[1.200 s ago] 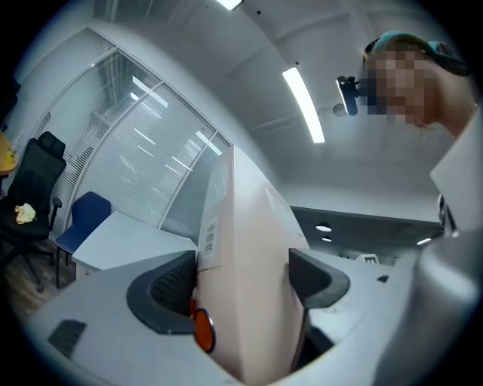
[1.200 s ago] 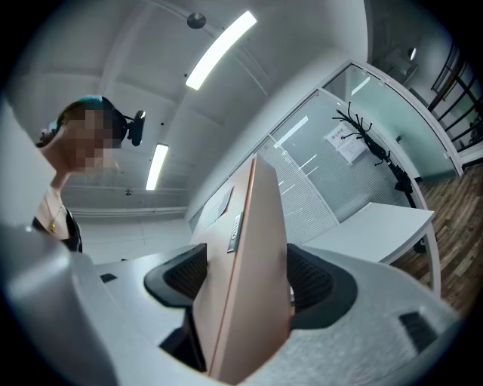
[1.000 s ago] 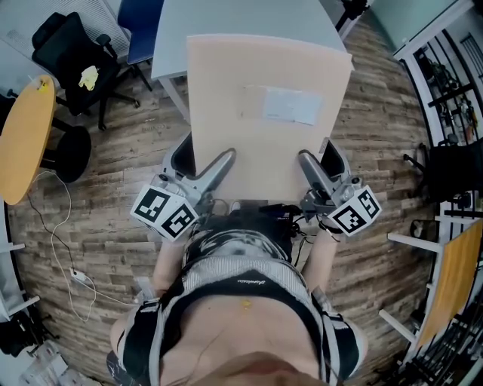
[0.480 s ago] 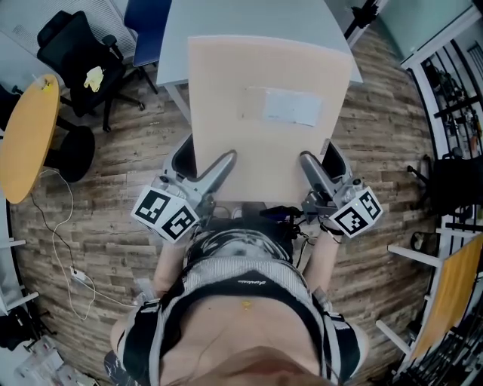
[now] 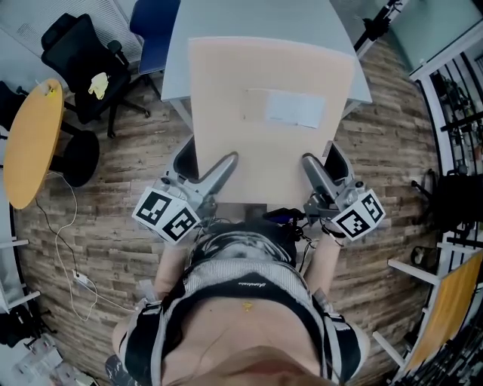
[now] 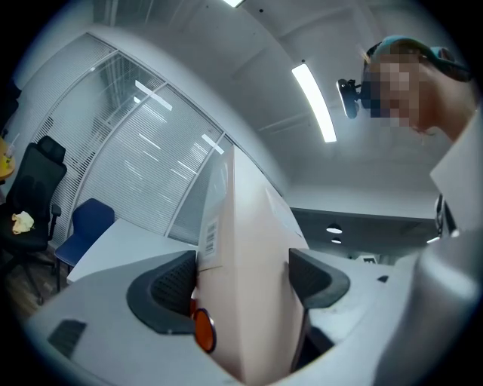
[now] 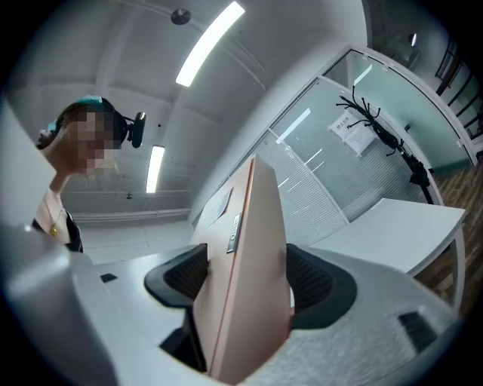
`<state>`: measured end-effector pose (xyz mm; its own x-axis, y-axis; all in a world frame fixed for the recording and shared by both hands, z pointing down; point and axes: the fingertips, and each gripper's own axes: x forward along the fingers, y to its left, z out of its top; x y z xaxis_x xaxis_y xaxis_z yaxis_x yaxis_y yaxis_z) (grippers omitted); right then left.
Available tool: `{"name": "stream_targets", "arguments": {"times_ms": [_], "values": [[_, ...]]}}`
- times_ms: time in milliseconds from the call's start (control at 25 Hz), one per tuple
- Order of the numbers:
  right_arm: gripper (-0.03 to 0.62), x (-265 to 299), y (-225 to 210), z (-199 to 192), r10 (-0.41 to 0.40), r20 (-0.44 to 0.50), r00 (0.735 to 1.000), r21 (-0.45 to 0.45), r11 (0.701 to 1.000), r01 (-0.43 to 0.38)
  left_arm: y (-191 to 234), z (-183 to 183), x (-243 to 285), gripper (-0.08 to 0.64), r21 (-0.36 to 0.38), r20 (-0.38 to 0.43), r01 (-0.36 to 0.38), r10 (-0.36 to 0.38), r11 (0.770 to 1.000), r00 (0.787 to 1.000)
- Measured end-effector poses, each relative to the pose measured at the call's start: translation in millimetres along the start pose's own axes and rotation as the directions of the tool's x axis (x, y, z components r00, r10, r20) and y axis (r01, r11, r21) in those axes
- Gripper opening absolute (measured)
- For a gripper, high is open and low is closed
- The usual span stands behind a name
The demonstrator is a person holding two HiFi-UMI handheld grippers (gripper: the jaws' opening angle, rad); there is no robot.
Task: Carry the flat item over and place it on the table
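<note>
The white table [image 5: 249, 16] stands just ahead, partly overlapped in the head view by the flat beige box [image 5: 264, 83], which is held level above the wooden floor. The box's near edge is clamped from both faces by the left gripper [image 5: 226, 163] and right gripper [image 5: 311, 163], each closed firmly on it. The box is best advanced level, lowered until supported, and only then released, with its label [image 5: 294, 108] facing up.

Showing matt, smooth beige cardboard all over the flat box [image 5: 264, 75], carrying a white paper label [image 5: 285, 107]. Bearing on its faces with dark, finely ribbed pads [image 6: 170, 283] set in smooth matt grey plastic. Lying below: grainy, worn wood-plank floor [image 5: 128, 162] and smooth matt grey tabletop [image 5: 226, 19].
</note>
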<state>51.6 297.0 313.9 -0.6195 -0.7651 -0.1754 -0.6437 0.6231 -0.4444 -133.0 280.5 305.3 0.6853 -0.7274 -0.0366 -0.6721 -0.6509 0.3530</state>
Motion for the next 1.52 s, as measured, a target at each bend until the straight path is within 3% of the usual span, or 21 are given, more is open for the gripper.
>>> {"name": "stream_targets", "arguments": {"times_ms": [440, 880, 1120, 1520], "values": [[0.308, 43.0, -36.1, 8.6, -0.018, -0.036, 0.999, 0.011, 1.0, 0.018, 38.0, 8.0, 41.7, 0.371, -0.036, -0.018, -0.013, 0.013, 0.999, 1.0], [0.308, 60.8, -78.4, 2.6, -0.033, -0.059, 0.998, 0.044, 0.998, 0.036, 62.0, -7.2, 78.3, 0.371, -0.062, -0.056, -0.031, 0.028, 0.998, 0.998], [0.307, 81.1, -123.3, 20.4, -0.032, -0.047, 0.998, 0.072, 0.997, 0.036, 75.6, 0.8, 128.7, 0.371, -0.052, -0.076, -0.035, 0.031, 0.998, 0.997], [0.305, 110.3, -170.5, 49.2, 0.002, -0.035, 0.999, 0.053, 0.999, 0.0, 88.6, 14.1, 184.1, 0.371, -0.024, -0.043, -0.047, 0.046, 0.999, 0.998]]}}
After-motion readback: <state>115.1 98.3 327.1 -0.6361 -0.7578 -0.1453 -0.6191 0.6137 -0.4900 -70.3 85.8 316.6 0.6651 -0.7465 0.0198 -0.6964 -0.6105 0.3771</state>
